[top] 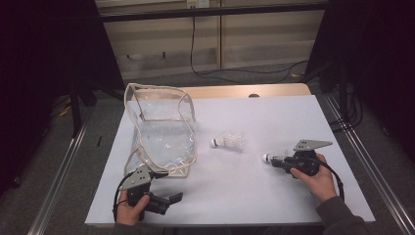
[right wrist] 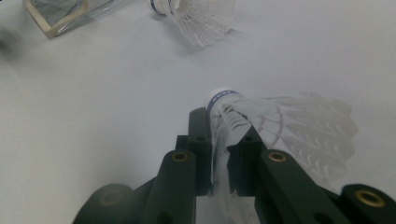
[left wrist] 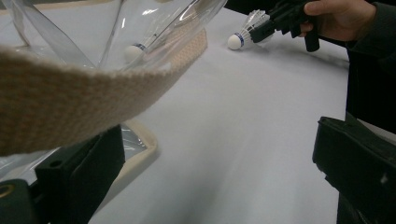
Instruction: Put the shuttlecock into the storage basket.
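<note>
- A white sheet [top: 254, 196] covers the table, with dark curtains on both sides and pale wall panels beyond the far edge.
- A clear bag [top: 161, 132] with a beige woven trim stands toward the left, mouth gaping, probably so shuttlecocks can be dropped in.
- The left gripper [top: 169, 200] sits low at the bag's near corner; in its own view the jaws stand wide apart with the woven strap [left wrist: 70, 112] draped in front of the left one (whether it touches, I cannot tell), nothing clamped.
- The right gripper [top: 274, 160] lies nearly level on the sheet, jaws drawn together on the feather skirt of a shuttlecock [right wrist: 233, 121], its white cork pointing ahead of the tips, toward the bag.
- A second shuttlecock [top: 229, 141] lies loose on its side between bag and right gripper, well apart from both.
- Gripping the skirt leaves the heavier cork leading, which should suit dropping it into the bag.
</note>
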A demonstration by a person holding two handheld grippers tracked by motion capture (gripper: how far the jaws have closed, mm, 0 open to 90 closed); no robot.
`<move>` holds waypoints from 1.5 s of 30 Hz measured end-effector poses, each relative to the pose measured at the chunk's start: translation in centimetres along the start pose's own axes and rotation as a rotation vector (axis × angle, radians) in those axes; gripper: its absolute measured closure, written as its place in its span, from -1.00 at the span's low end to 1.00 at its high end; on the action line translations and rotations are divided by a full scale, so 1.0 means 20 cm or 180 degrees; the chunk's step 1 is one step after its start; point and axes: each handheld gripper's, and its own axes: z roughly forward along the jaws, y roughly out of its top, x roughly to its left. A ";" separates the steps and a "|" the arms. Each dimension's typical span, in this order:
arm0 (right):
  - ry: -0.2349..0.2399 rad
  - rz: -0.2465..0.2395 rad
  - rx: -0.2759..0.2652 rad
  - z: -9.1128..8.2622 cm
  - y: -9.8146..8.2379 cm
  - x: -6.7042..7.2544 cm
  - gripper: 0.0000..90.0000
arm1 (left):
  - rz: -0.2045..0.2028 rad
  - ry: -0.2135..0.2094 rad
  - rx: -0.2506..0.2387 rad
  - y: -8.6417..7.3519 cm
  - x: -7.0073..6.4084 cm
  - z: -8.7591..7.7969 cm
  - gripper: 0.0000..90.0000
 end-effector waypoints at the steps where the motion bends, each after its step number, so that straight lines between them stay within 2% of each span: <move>1: -0.0006 -0.0004 -0.0004 0.00 0.00 0.00 0.84 | 0.0002 0.0001 -0.0001 0.00 0.00 0.00 -0.95; 4: 0.0005 -0.0019 0.0010 0.00 0.00 0.00 0.93 | 0.0001 0.0001 -0.0002 0.00 0.00 0.00 -0.95; 10: 0.0033 -0.0003 -0.0006 -0.01 0.00 -0.01 0.96 | 0.0001 0.0002 -0.0004 0.00 0.00 0.00 -0.95; 12: 0.0060 0.0024 -0.0063 -0.01 0.01 -0.01 0.96 | 0.0002 0.0003 -0.0005 0.00 0.00 0.00 -0.95; 23: 0.0023 -0.0002 -0.0141 -0.03 0.06 -0.01 0.96 | 0.0002 0.0002 -0.0007 0.00 0.00 0.00 -0.96; 45: -0.0044 -0.0018 -0.0236 0.01 0.17 -0.03 0.96 | 0.0013 0.0006 -0.0002 0.00 0.00 0.00 -0.95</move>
